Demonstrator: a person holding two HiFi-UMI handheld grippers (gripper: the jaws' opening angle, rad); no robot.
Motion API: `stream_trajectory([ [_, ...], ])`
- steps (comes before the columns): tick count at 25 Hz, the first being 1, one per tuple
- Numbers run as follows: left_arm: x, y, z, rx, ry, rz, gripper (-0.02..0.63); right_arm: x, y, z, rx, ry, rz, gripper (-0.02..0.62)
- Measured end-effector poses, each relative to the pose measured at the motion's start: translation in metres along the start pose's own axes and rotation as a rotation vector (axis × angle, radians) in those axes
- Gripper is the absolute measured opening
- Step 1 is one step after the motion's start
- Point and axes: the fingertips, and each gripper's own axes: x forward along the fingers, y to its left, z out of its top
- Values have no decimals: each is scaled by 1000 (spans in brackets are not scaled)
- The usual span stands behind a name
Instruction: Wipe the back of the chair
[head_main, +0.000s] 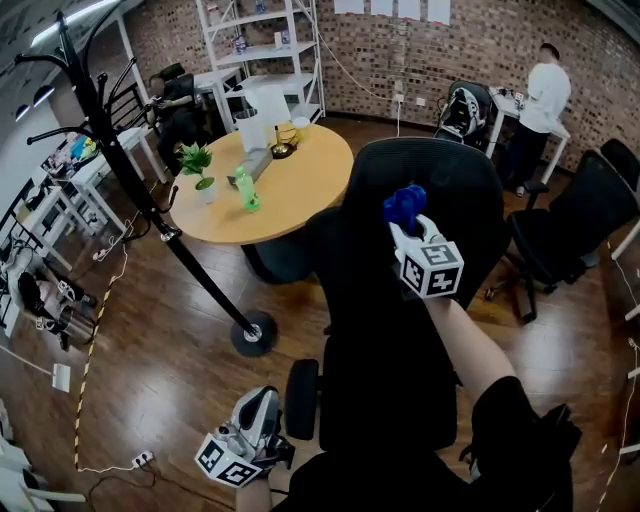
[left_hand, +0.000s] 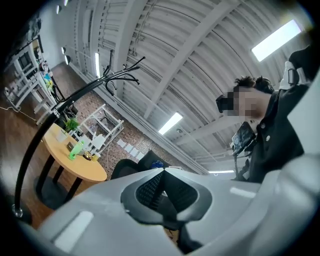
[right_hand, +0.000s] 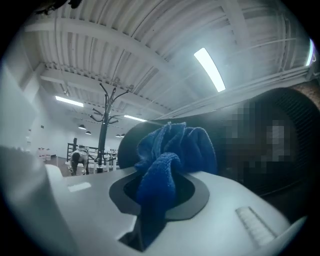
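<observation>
A brick-walled room with a wooden floor (head_main: 150, 340). A round wooden bench (head_main: 300, 195) and a black coat rack (head_main: 130, 180) stand beyond the claws, to their left. The right claw (head_main: 408, 230) is clamped on a bunched blue cloth (head_main: 404, 205). The cloth sticks out past the claw's tips, right up against the back of a black chair (head_main: 470, 200) directly ahead of it (the dark back fills much of the right gripper view). The left claw (head_main: 263, 398) hangs low beside the chair, its jaws closed together on nothing.
</observation>
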Motion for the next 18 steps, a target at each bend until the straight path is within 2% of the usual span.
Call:
stream_trajectory([
  [6,-13,-2,13,29,-15,37,-6,34,82,-37,-2,82,219,61],
  [9,-18,-3,18,47,-12,55,-6,44,123,-55,-5,143,375,61],
  [12,-26,-4,24,65,-19,81,-6,42,178,-47,-21,105,579,61],
  [14,-31,-4,28,78,-24,99,-6,41,200,-38,35,54,678,61],
  [15,-32,-4,29,83,-28,107,-6,46,200,-38,87,48,678,61],
  [16,-34,-4,30,86,-32,115,-6,53,191,-43,138,56,640,61],
  [18,-36,-5,31,88,-37,127,-6,66,156,-61,217,92,499,61],
])
